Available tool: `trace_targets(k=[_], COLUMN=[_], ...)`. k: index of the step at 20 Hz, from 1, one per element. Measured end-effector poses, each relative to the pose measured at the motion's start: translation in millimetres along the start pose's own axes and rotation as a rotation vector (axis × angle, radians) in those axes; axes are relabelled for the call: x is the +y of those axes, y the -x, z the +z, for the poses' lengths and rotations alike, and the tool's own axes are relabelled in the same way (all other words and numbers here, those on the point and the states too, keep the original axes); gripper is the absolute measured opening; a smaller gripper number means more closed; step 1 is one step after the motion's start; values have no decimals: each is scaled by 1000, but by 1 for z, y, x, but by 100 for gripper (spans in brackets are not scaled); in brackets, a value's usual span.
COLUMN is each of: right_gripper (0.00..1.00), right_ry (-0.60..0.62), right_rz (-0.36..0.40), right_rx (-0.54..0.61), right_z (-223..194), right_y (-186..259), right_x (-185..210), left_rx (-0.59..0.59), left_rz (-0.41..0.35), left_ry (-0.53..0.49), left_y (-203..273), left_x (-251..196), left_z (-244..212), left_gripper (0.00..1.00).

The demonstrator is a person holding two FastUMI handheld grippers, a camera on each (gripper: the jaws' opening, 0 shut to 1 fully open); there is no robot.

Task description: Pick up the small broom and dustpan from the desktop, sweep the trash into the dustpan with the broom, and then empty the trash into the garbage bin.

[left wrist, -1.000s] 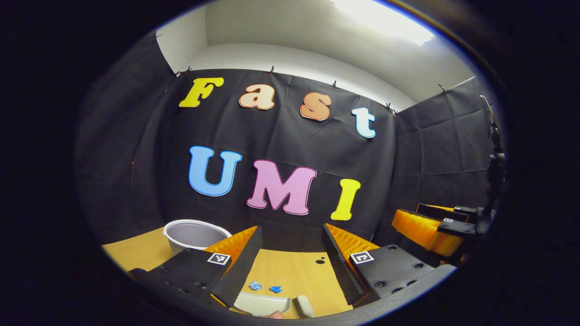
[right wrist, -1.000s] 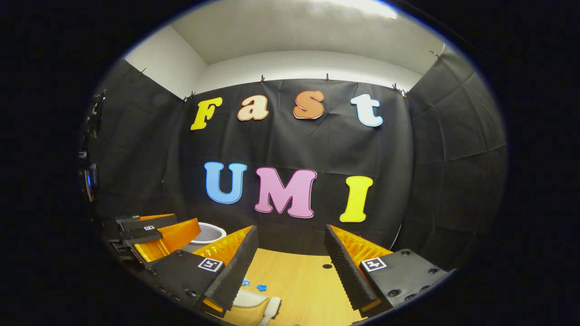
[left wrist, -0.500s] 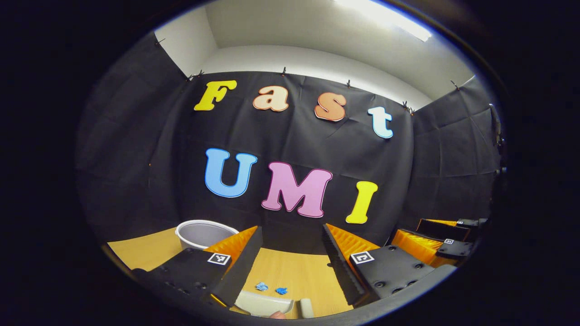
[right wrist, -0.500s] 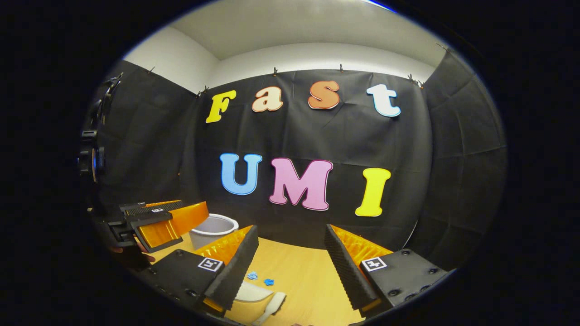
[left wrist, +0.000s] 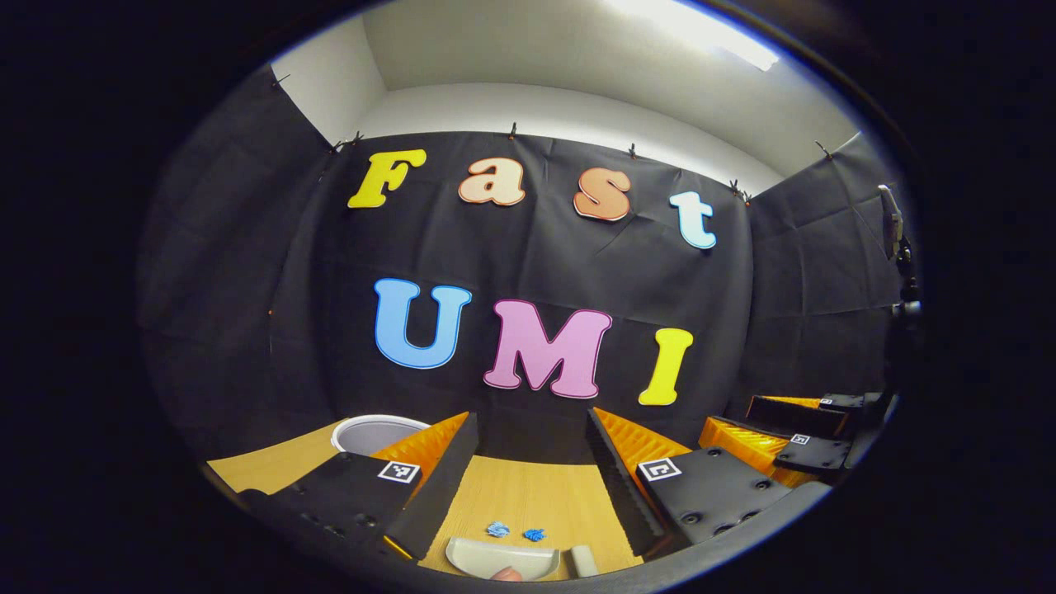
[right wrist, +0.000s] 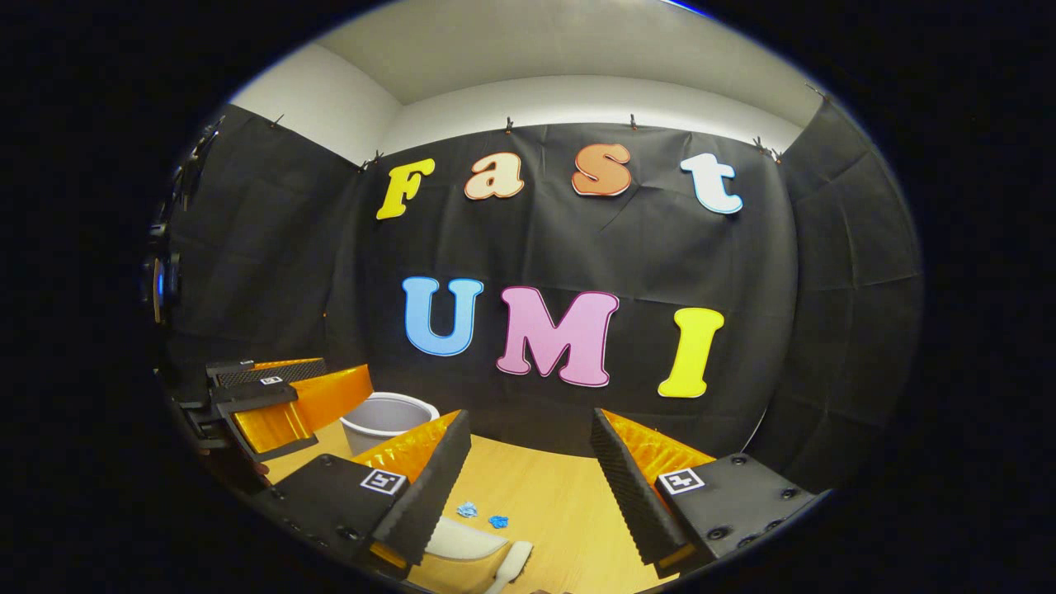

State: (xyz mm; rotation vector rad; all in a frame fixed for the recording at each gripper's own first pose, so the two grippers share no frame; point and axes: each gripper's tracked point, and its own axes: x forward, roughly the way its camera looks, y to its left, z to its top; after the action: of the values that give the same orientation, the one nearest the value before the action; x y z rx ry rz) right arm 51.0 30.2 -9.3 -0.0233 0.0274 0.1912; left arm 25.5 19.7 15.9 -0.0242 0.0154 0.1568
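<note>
Clearly the job had not yet begun: both grippers hung above the desk [left wrist: 528, 495] with nothing in them. The left gripper [left wrist: 532, 470] had its jaws spread wide and empty, and so did the right gripper [right wrist: 528, 470].

The dustpan [left wrist: 502, 558] lay flat on the wood at the near edge, just below the gap between the left fingers; in the right gripper view it sat low and left of centre [right wrist: 466, 540]. A pale handle, probably the broom [right wrist: 513, 563], lay just beside the dustpan on its right, and in the left gripper view its end showed there too [left wrist: 582, 561]. Two bits of blue trash [left wrist: 515, 532] rested just beyond the dustpan's far edge, near each other but apart.

The step in hand looked like the first pick-up. Each gripper should have tipped down and lined its open jaws across one handle before closing, left on the dustpan and right on the broom. How the handles lay could not be made out, both being cut off at the edge.

The bin [right wrist: 388, 419] stood to the far left by the wall, well apart from the trash. The two tools lay close together, so the grippers risked crowding one another, and a careless descent could have scattered the light trash.
</note>
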Motion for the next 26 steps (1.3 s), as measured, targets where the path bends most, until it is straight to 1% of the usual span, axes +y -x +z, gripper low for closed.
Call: trace_targets(k=[4, 9, 12, 14, 17, 19, 20, 21, 22, 26], right_gripper=[95, 95, 95, 95, 95, 95, 92, 92, 95, 95], right_ry=[11, -7, -3, 11, 24, 27, 24, 17, 8, -13], right_rz=[-12, -24, -38, -53, -66, -68, -70, -71, -76, -96], right_rx=[8, 19, 20, 21, 13, 31, 44, 60, 73, 115], right_z=[-7, -6, -6, -4, -5, -13, -19, -24, -28, -47], right_y=[-1, 5, 10, 14, 20, 19, 17, 16, 15, 10], right_x=[7, 12, 9, 7, 6, 7, 6, 6, 6, 3], left_rx=[6, -1, 15, 48, 62, 75, 85, 102, 124, 201], left_rz=[4, 0, -20, -29, -21, -25, -29, -35, -42, -64], left_ry=[0, -6, -13, -20, -49, -75, -86, -95, -100, -104], left_y=[2, 7, 8, 12, 19, 22, 22, 22, 22, 18], left_x=[20, 23, 18, 17, 23, 22, 23, 22, 21, 20], left_z=[0, 0, -6, -13, -20, -27, -29, -35, -40, -64], left_gripper=[78, 78, 78, 78, 78, 78, 78, 78, 78, 78])
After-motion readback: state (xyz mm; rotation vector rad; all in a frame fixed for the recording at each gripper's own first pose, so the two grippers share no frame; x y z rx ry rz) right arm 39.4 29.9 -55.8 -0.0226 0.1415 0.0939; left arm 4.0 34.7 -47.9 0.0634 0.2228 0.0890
